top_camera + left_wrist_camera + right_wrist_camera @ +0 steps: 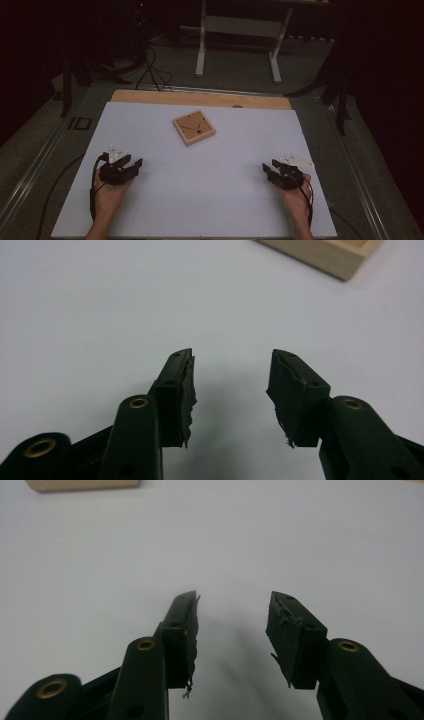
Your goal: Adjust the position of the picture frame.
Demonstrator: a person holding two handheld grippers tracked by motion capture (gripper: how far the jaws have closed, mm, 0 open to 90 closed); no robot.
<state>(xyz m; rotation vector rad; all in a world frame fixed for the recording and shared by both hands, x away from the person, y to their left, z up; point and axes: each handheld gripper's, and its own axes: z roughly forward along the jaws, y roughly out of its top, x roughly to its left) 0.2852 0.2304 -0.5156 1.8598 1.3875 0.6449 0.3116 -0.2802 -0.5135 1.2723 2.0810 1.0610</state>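
A square wooden box (194, 128) lies turned at an angle on the white table sheet (200, 200), in the far middle; dark lines and small marks show on its top face. My left gripper (135, 164) rests low over the sheet at the near left, open, with nothing between its jaws (231, 390). A corner of the wooden box (330, 257) sits ahead and to the right in the left gripper view. At the near right my right gripper (266, 169) is open too, empty (231, 630), with an edge of the box (82, 485) at the top left of its view.
A strip of bare wooden tabletop (200, 97) runs along the sheet's far edge. Beyond it stand a white table frame (240, 40) and cables (150, 70) on a dark floor. Metal rails (30, 165) flank the table on both sides.
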